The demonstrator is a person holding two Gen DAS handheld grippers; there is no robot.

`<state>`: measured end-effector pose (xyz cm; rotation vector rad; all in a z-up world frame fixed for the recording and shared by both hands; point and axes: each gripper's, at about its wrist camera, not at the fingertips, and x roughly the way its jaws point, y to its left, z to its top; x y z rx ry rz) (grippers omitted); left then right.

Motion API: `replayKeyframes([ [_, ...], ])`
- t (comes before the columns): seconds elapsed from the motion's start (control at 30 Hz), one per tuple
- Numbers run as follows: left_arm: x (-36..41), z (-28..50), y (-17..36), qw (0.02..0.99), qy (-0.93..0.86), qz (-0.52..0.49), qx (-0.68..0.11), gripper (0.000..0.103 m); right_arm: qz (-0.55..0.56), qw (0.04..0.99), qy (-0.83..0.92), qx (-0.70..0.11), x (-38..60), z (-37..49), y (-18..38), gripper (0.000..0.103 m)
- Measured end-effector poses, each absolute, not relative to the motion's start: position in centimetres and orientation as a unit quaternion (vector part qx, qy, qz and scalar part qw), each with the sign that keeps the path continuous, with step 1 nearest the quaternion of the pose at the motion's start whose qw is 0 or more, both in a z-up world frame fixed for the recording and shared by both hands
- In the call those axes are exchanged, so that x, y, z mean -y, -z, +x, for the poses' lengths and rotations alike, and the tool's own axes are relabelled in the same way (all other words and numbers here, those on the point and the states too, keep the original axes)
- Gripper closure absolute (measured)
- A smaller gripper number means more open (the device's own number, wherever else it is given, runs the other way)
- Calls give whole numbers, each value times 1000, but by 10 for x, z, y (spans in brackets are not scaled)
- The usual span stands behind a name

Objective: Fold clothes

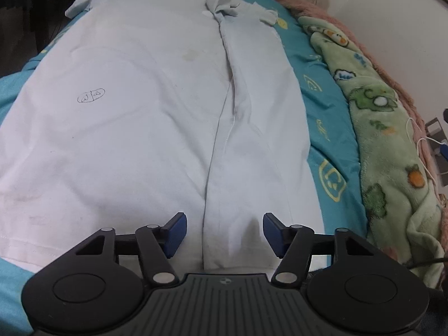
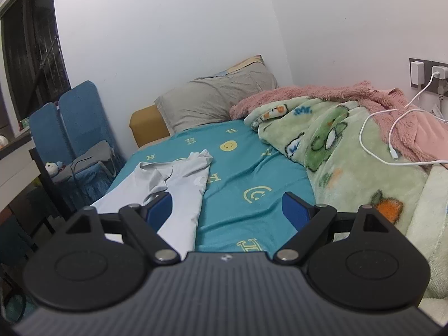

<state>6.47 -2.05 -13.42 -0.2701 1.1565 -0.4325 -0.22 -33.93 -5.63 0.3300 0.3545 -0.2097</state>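
A white T-shirt (image 1: 134, 128) lies flat on the teal bedsheet (image 1: 324, 128), its right side folded over toward the middle, with a small drawn mark on the left part. My left gripper (image 1: 224, 232) is open and empty, hovering just above the shirt's near hem at the fold edge. In the right wrist view the shirt (image 2: 182, 193) shows as a long pale strip on the left. My right gripper (image 2: 228, 210) is open and empty, raised above the teal sheet (image 2: 252, 168) to the right of the shirt.
A green cartoon blanket (image 2: 336, 151) and a pink fluffy blanket (image 2: 378, 100) lie along the bed's right side with a white charging cable (image 2: 392, 128) on them. A grey pillow (image 2: 215, 100) is at the head. A blue chair (image 2: 78, 123) stands left of the bed.
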Motion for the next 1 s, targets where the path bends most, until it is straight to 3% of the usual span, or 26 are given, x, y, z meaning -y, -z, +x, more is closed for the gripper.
replayKeyframes([
  [0.17,28,64,138,796,232,-118,-546,72,164,965,96,-179,337,0,57,16],
  [0.23,31,62,137,799,235,-105,-544,93,164,965,93,-180,336,0,57,16],
  [0.27,32,61,136,800,236,-102,-542,96,164,965,91,-181,336,1,58,16],
  [0.67,34,48,121,825,213,-37,-522,97,156,967,75,-185,326,0,57,16],
  [0.77,38,45,109,840,211,-22,-499,73,152,968,70,-187,323,0,57,16],
  [0.83,41,42,97,854,210,-5,-476,46,153,968,65,-186,321,0,56,16],
  [0.87,43,40,91,862,211,5,-461,41,153,969,63,-185,319,0,55,16],
  [0.93,47,39,76,879,203,19,-430,22,151,969,58,-186,316,-1,55,16],
  [1.0,48,40,60,899,188,25,-395,18,148,970,51,-188,313,0,55,16],
])
